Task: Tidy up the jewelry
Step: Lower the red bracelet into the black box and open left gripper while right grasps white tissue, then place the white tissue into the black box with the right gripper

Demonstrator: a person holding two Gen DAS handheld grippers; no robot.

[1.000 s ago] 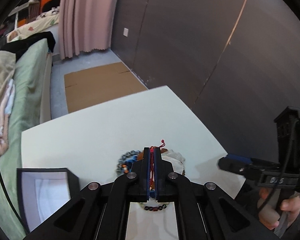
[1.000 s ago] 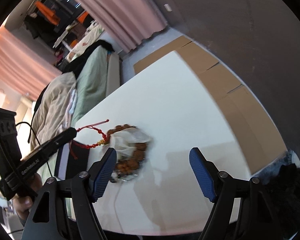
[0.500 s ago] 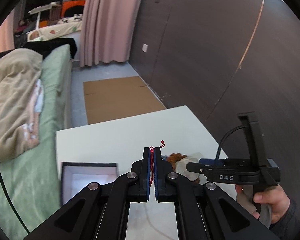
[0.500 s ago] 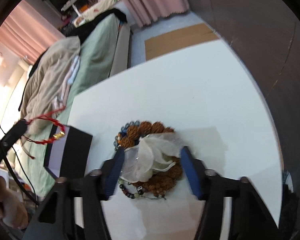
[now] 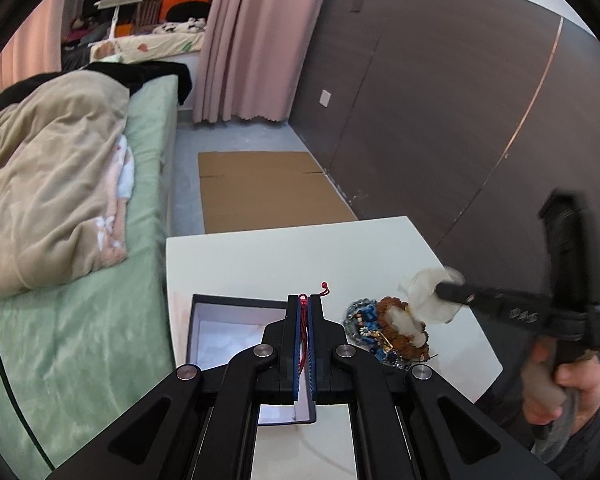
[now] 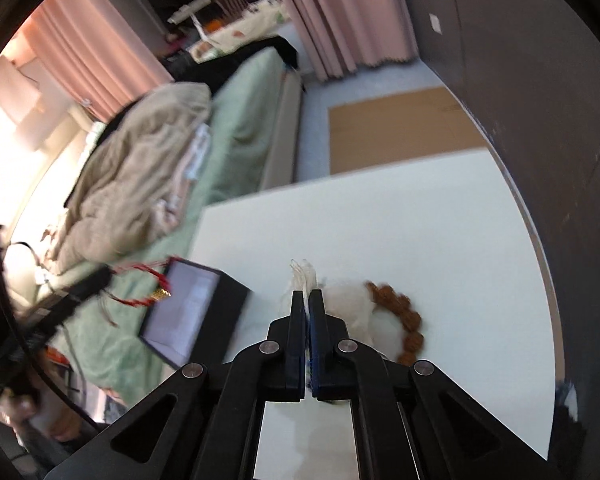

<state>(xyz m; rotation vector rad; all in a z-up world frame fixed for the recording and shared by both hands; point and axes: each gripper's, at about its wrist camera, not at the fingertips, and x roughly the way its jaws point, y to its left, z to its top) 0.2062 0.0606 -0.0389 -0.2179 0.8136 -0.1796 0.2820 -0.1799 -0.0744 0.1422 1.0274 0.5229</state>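
Observation:
My left gripper is shut on a red cord bracelet and hangs over the right edge of an open black box with a white lining. In the right wrist view the red cord bracelet dangles with a gold charm beside the black box. My right gripper is shut on a sheer white pouch. The pouch is raised a little above a pile of bead bracelets, brown and blue, on the white table.
A bed with a green sheet and a beige blanket runs along the table's left edge. Flat cardboard lies on the floor beyond the table. A dark panelled wall stands close on the right. A person's hand grips the right handle.
My right gripper's jaws came together on the white pouch and pulled it up off the bead pile. My left gripper carried the red cord leftward, over to the black box.

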